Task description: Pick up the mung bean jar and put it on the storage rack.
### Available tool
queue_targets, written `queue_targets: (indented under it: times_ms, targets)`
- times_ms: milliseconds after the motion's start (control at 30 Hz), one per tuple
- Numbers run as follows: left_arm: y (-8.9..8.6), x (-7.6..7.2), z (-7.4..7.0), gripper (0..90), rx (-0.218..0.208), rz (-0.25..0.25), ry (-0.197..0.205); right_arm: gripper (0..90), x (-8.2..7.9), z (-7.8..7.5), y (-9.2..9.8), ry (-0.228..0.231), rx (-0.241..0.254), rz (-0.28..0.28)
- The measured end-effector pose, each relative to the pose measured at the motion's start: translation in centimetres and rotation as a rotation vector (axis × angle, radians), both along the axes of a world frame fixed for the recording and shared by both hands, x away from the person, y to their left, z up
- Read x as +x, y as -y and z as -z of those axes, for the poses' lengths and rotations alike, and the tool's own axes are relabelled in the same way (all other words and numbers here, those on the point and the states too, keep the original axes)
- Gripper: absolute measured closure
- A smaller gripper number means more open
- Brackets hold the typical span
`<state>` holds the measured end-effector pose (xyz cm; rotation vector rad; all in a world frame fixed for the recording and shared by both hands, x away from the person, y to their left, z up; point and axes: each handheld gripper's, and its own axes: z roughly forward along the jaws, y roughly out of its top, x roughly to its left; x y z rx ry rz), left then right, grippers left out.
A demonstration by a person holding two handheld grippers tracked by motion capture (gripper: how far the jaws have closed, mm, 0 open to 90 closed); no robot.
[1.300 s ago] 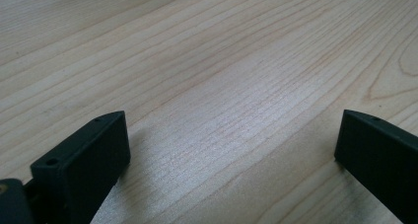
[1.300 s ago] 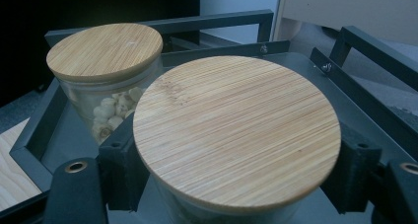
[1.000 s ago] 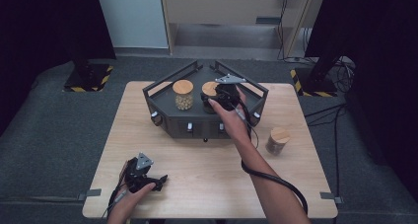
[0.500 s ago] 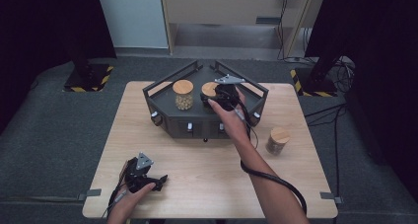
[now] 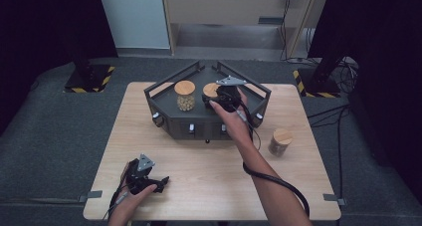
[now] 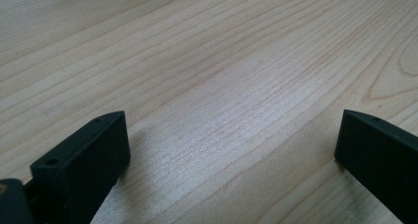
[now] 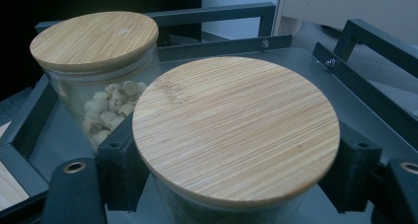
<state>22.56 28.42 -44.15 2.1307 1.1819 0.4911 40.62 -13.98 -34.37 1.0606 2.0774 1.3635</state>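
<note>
High view: my right gripper [image 5: 222,95] clamps the second jar [image 7: 236,130] inside the tray [image 5: 164,104], beside the first jar [image 5: 185,94]. A third jar [image 5: 279,141] waits on the table [image 5: 209,186]; my left gripper [image 5: 149,180] rests open.

Black left claw [image 5: 161,180], grey three-cornered plate, black trailing cable, bare forearms

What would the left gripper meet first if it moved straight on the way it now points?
Probably the bare table: the open left gripper points low across the wood, with nothing between or ahead of its jaws.
</note>
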Motion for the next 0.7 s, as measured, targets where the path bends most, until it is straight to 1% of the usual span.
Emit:
queue_targets:
  times_ms: [233, 400, 533, 600, 633, 700]
  targets:
    - [0.00, 0.01, 0.00, 0.0, 0.000, 0.000, 0.000, 25.0, -0.03, 0.24, 0.14, 0.009, 0.005, -0.004]
    - [0.00, 0.01, 0.00, 0.0, 0.000, 0.000, 0.000, 24.3, 0.09, 0.26, 0.35, 0.006, 0.010, -0.012]
    - [0.00, 0.01, 0.00, 0.0, 0.000, 0.000, 0.000, 20.1, 0.05, 0.28, 0.62, 0.008, 0.018, -0.015]
    - [0.00, 0.01, 0.00, 0.0, 0.000, 0.000, 0.000, 16.7, 0.02, 0.20, 0.65, 0.006, 0.016, -0.019]
    - [0.00, 0.01, 0.00, 0.0, 0.000, 0.000, 0.000, 12.3, 0.03, 0.14, 0.74, -0.001, 0.022, -0.022]
    - [0.01, 0.01, 0.00, 0.0, 0.000, 0.000, 0.000, 10.6, 0.02, 0.06, 0.72, -0.005, 0.018, -0.024]
